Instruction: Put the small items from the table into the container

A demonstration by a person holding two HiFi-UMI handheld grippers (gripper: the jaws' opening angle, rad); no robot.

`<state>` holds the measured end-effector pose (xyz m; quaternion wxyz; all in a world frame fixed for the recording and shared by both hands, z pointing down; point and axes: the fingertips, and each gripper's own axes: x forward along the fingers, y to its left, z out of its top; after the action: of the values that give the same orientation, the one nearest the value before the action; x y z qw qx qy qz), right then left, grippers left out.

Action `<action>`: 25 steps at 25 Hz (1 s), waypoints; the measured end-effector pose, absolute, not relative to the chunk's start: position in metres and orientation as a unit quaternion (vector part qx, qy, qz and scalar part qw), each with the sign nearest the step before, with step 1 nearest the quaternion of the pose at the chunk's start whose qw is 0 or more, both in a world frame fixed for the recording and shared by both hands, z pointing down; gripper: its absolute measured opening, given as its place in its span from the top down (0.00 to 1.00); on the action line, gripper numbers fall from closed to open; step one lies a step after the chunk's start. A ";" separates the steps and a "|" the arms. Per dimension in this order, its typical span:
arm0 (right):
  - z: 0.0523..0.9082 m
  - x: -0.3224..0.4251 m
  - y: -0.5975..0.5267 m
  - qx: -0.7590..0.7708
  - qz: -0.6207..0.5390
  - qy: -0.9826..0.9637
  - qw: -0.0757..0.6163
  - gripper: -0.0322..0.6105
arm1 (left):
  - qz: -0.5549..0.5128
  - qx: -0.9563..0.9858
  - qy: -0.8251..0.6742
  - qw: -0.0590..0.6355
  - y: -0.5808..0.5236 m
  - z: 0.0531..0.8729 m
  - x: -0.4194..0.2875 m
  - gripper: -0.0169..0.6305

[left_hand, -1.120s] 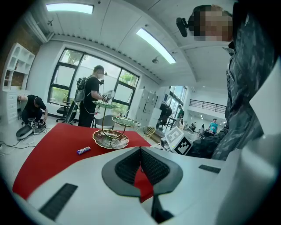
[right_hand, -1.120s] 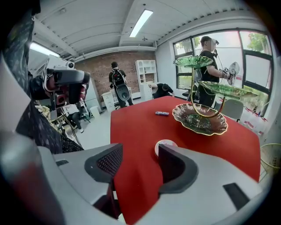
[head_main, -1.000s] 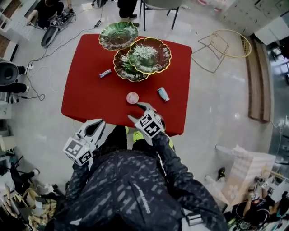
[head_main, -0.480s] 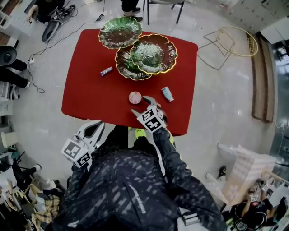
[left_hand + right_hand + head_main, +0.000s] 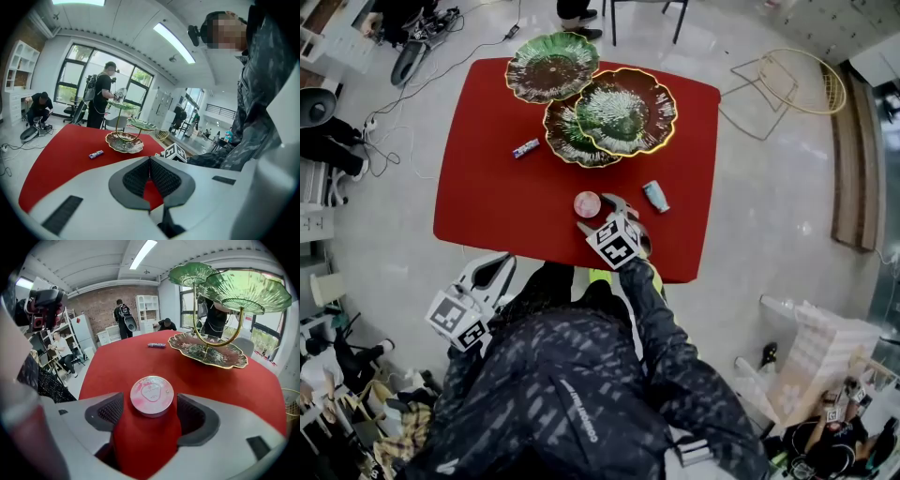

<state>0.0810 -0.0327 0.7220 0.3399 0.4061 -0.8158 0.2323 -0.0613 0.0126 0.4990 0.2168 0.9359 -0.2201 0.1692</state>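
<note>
A pink round tin lies on the red table. My right gripper is low over the cloth. Its jaws are opening and stand either side of the tin, pads clear of it. A teal little can lies to the right. A blue-and-white wrapped candy lies further back on the left. The tiered leaf-dish stand stands at the far side. My left gripper hangs shut and empty, off the table's near edge by the person's body.
The table's near edge runs just behind my right gripper. A wire basket lies on the floor to the right. Cables and a wheeled device are at the far left. People stand and crouch beyond the table.
My right gripper has moved forward and down to the pink tin, and its jaws have spread wider around it. My left gripper has stayed where it was.
</note>
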 end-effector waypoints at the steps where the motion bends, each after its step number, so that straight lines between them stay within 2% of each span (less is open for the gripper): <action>1: 0.724 0.081 -0.034 0.406 0.231 -0.816 0.341 0.43 | 0.170 0.936 -0.219 0.218 0.012 0.499 -0.061 0.96; 25: 0.735 0.079 -0.048 0.409 0.232 -0.810 0.349 0.43 | 0.167 0.935 -0.221 0.223 0.007 0.501 -0.058 0.96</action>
<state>0.0790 -0.0478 0.7353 0.3492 0.4093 -0.8103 0.2322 -0.0576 0.0075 0.5014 0.2227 0.9346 -0.2214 0.1671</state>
